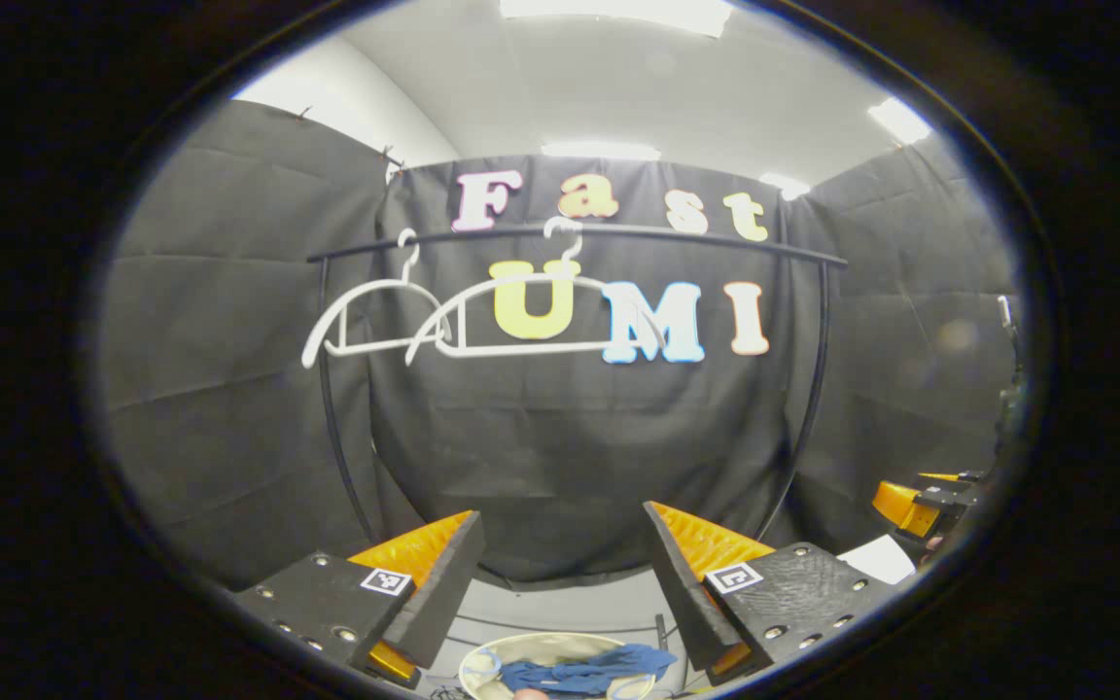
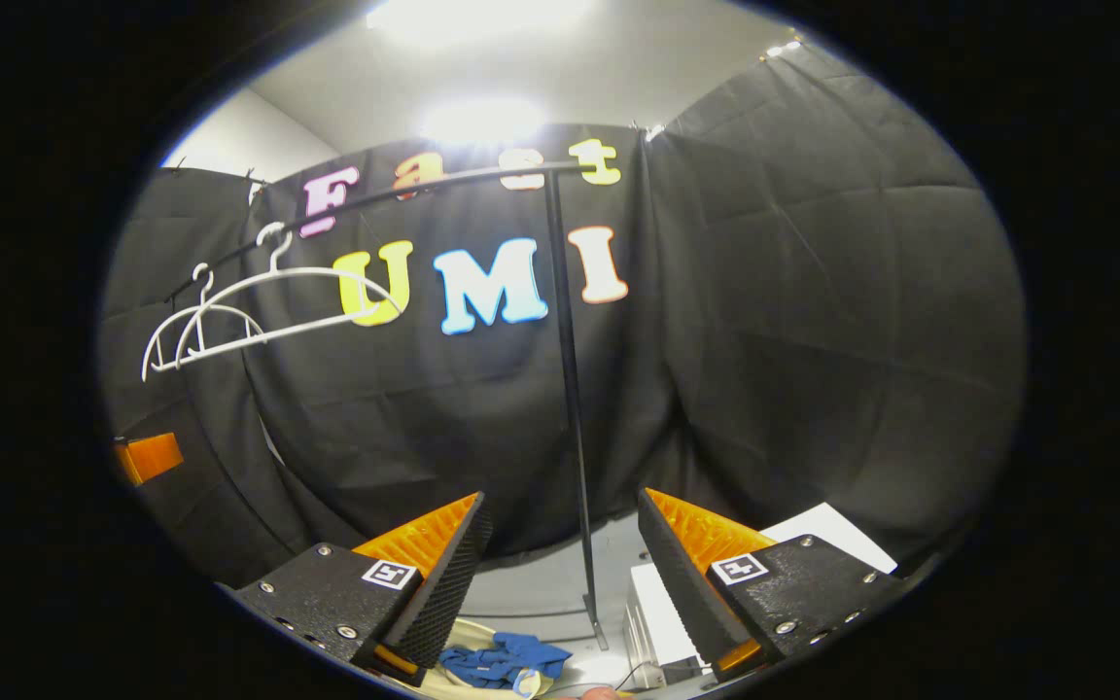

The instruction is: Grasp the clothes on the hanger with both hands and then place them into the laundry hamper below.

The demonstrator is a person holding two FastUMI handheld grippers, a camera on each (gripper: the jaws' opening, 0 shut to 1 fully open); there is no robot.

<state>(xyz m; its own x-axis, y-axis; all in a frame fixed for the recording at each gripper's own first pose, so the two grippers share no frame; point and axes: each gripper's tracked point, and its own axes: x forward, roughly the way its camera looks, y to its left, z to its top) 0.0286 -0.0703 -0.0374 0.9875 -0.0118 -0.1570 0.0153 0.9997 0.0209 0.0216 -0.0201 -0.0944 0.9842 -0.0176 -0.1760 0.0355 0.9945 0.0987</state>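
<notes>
Both the left gripper (image 1: pixel 562 574) and the right gripper (image 2: pixel 560 564) stand spread wide with nothing between their fingers. Below each, the crumpled blue clothes (image 1: pixel 584 673) lie inside the round cream laundry hamper (image 1: pixel 482 661). Ahead and above, two bare white plastic hangers (image 1: pixel 541 316) hang on the black metal rail (image 1: pixel 618 233), with open room beneath them.
</notes>
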